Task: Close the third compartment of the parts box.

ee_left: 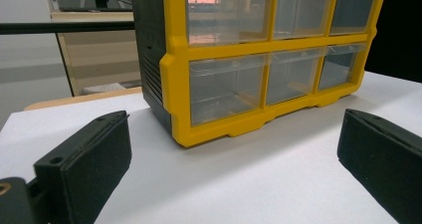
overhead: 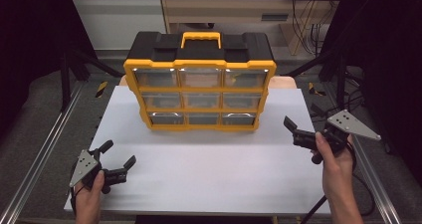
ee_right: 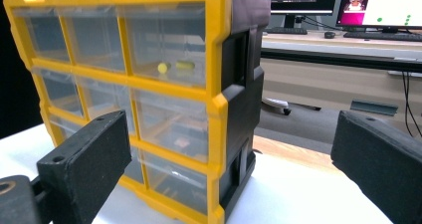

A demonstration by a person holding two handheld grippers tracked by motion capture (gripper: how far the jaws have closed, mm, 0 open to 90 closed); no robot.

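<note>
Drawer organizer [overhead: 200, 82] | upright at back of table [overhead: 199, 184], drawers shut | left hand-held gripper [overhead: 118, 160], right hand-held gripper [overhead: 290, 128]: both spread wide, empty, well apart from it | step: approach, likely | next: line jaws on one drawer front

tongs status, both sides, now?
Left tongs: open, holding nothing, off the drawer organizer.
Right tongs: open, holding nothing.

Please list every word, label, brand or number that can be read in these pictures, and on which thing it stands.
None can be read.
Drawer cabinet: no label or brand visible on the frame or drawers.
Monitors behind the table: coloured marks on the screens, too blurred to read.
</note>
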